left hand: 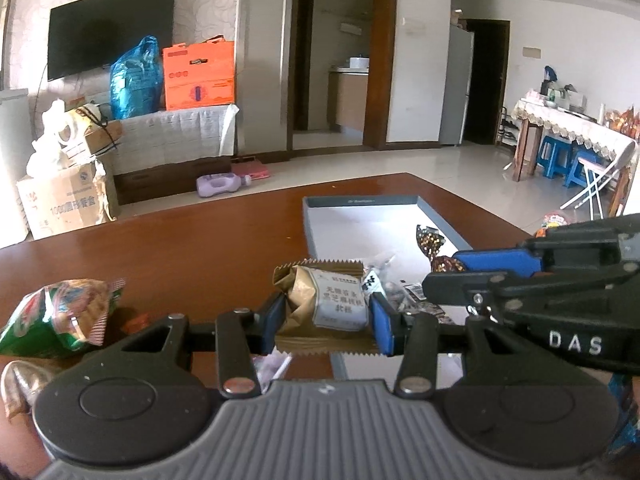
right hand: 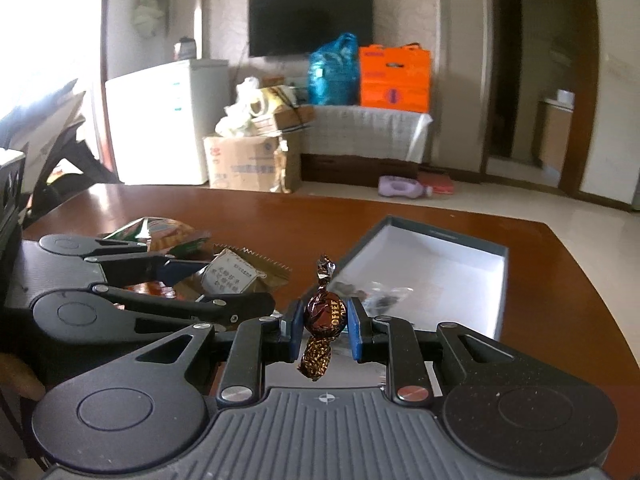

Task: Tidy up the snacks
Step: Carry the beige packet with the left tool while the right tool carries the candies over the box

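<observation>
Ahead of your claws, brown table (left hand: 180, 248), box (right hand: 502, 280) beyond, TV (right hand: 310, 20) past it, your left claw (left hand: 326, 310) clamping pastry (left hand: 332, 300), right claw (right hand: 324, 320) pinching toffee (right hand: 324, 314).

Readable print: a logo, a candy wrapper, a carton number.
White letters "DAS" stand on the right gripper (left hand: 448, 276); the brown candy (right hand: 325, 312) in its jaws reads "COFFEE" in gold; the cardboard box (left hand: 66, 204) on the floor carries "1000" before Chinese characters; the tan snack packet (left hand: 324, 300) bears a Chinese label too small to read.
</observation>
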